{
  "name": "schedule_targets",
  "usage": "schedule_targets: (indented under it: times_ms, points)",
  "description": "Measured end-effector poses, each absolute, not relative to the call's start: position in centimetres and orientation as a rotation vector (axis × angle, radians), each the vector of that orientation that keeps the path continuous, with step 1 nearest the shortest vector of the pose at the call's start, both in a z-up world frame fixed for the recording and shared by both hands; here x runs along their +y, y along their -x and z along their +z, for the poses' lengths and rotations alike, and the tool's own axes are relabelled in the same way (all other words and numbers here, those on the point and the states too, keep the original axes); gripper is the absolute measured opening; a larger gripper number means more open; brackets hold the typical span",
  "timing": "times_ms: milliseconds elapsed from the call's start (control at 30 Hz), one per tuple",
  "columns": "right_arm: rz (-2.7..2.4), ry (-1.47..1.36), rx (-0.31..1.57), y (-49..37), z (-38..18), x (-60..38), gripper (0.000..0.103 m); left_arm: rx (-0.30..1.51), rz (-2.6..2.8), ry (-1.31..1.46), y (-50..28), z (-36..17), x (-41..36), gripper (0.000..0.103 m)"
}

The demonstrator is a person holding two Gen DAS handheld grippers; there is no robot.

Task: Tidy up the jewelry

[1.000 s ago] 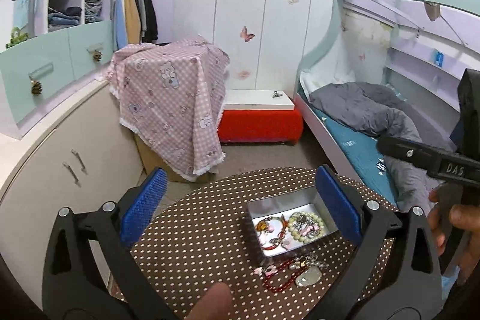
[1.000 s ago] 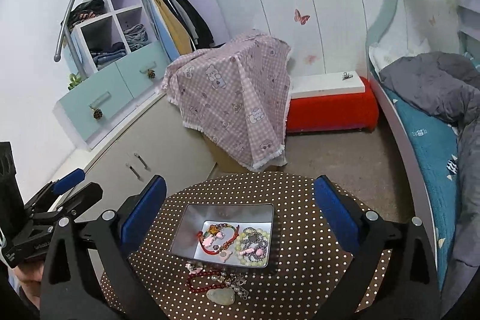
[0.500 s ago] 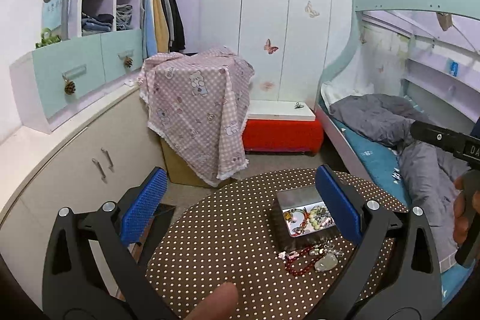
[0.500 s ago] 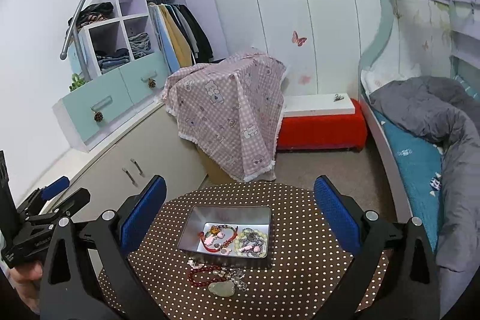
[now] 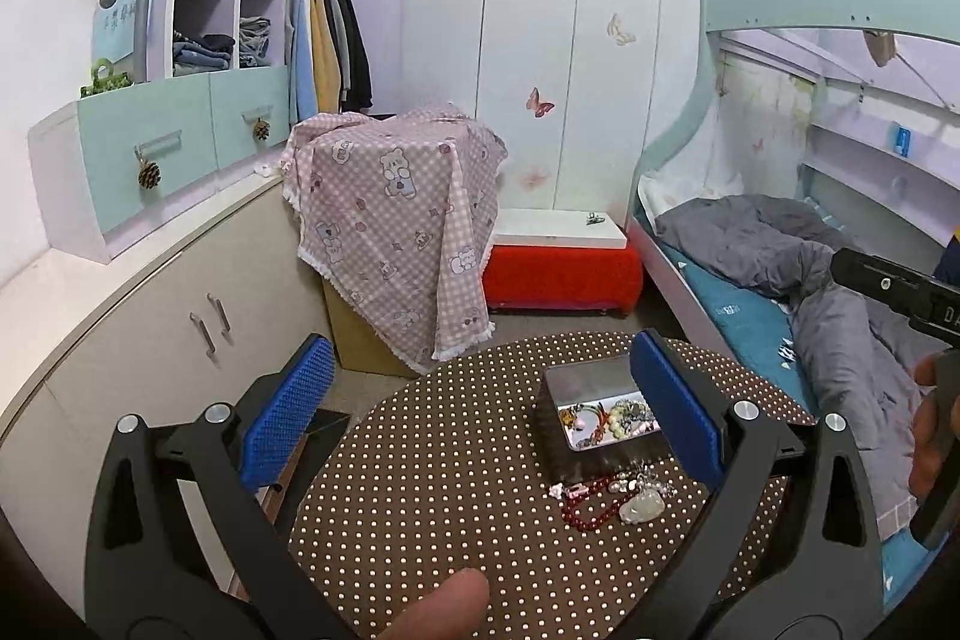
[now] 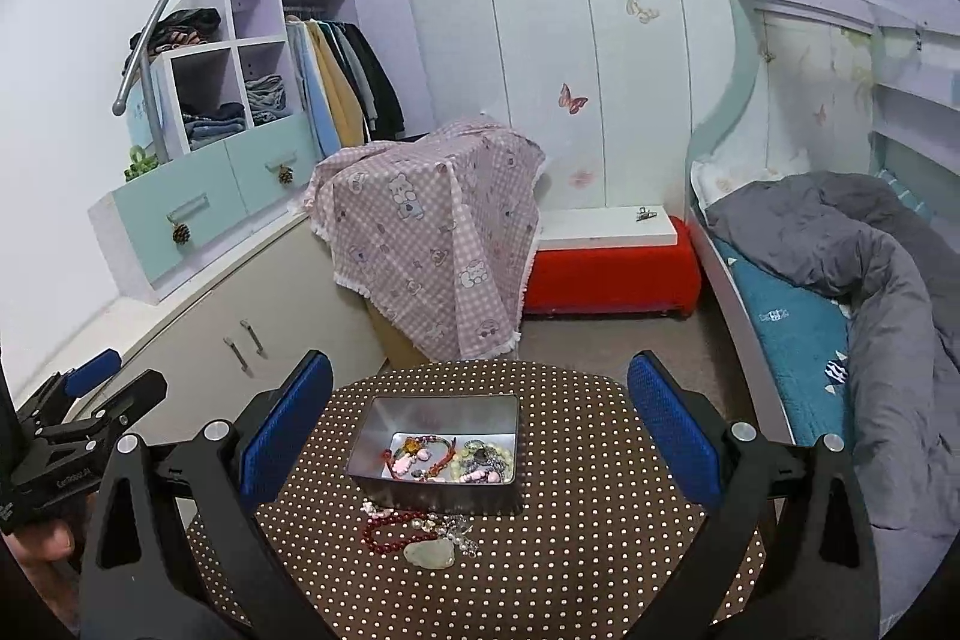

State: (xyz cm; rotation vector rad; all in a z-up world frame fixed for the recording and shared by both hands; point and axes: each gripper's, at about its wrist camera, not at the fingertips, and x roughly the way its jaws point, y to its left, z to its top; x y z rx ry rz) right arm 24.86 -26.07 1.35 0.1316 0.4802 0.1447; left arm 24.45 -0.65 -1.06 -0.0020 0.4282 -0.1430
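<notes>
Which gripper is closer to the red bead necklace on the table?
Probably right, though it's close. The right gripper hangs directly behind the red bead necklace, centred on it. The left gripper hangs off to the necklace's left. Both are open, above the table.

A pink checked cloth drapes beside a red bench.

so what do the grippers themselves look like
Both match: the left gripper and right gripper have black plastic frames with silver bolts, and fingers faced with ribbed blue pads. White lettering marks the black bodies. Bare hands hold them; no sleeves or cables show.
</notes>
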Motion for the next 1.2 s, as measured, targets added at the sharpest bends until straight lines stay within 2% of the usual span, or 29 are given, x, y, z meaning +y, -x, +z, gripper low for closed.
schedule_targets:
  times_ms: [367, 867, 1167, 1200]
  points:
    - [0.122, -0.107, 0.515, -23.7, -1.0, -25.5, 0.095, 0.505, -0.155, 0.016, -24.3, -3.9, -0.4, 0.097]
    - [0.110, -0.158, 0.706, -23.6, -9.0, -26.3, 0.095, 0.721, -0.186, -0.028, -26.3, -12.3, -2.8, 0.097]
    - [0.106, -0.129, 0.794, -23.8, -11.6, -26.4, 0.095, 0.828, -0.204, -0.076, -29.4, -16.5, -5.5, 0.097]
    - [0.109, -0.126, 0.800, -23.9, -11.9, -26.3, 0.095, 0.838, -0.202, -0.079, -29.7, -16.9, -5.6, 0.094]
